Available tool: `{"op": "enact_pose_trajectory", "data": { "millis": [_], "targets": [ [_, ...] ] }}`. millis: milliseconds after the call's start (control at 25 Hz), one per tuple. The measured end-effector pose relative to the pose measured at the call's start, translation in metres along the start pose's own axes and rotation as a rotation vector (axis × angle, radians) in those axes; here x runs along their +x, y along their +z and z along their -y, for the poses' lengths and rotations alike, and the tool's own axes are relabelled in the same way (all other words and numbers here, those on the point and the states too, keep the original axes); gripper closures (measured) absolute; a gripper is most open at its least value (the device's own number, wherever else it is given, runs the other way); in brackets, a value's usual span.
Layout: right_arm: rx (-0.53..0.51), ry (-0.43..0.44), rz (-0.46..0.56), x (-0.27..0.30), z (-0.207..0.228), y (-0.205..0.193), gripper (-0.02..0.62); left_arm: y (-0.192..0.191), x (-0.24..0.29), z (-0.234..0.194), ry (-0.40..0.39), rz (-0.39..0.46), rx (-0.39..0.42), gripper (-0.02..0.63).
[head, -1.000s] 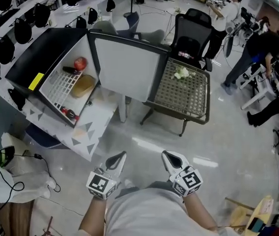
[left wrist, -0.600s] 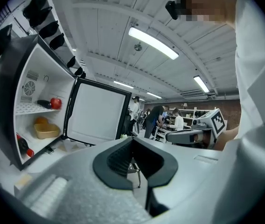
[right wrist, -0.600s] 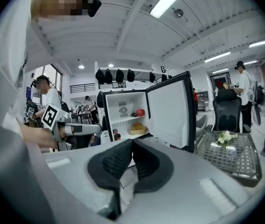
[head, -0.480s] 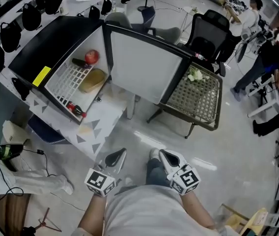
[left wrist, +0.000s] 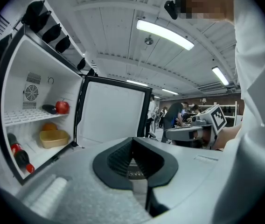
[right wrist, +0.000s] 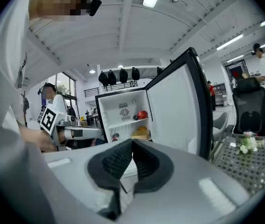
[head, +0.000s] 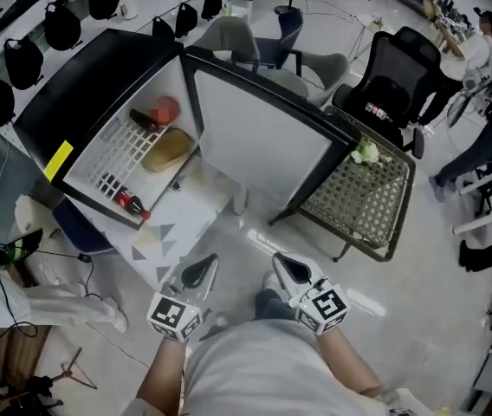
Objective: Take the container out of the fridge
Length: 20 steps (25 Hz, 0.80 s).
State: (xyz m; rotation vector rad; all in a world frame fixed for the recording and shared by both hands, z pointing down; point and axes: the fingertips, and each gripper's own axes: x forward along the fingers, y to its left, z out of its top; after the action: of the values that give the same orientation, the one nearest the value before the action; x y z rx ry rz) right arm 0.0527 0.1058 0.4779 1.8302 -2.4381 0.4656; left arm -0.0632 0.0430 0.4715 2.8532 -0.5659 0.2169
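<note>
Straight ahead of the two hand-held tools, the fridge (head: 81, 89) stands with its door (head: 259, 141) swung wide. The left gripper (head: 201, 271) and the right gripper (head: 286, 265) are held side by side in front of the person. Each has its jaws clenched together on nothing, and both are well apart from the cabinet. The container (head: 168, 148), a shallow yellow tub, sits inside the fridge below the wire shelf (head: 112, 150), ahead and to the left of both tools, near the hinge side. An apple (head: 166, 109) rests on the shelf above it, and a red-capped bottle (head: 125, 202) lies farther left. Beyond the right gripper, past the door, a mesh table (head: 363, 206) carries white flowers (head: 365, 152).
</note>
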Motion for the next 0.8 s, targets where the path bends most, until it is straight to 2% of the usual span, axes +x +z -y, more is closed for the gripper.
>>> {"op": "enact_pose_trajectory", "data": {
  "millis": [440, 800],
  "targets": [
    [-0.051, 0.218, -0.008, 0.035, 0.062, 0.029, 0.592, 0.006, 0.062, -0.008, 0.216, -0.04, -0.012, 0.597],
    [-0.082, 0.326, 0.003, 0.063, 0.076, 0.04, 0.592, 0.01, 0.07, -0.022, 0.367, -0.043, -0.01, 0.597]
  ]
}}
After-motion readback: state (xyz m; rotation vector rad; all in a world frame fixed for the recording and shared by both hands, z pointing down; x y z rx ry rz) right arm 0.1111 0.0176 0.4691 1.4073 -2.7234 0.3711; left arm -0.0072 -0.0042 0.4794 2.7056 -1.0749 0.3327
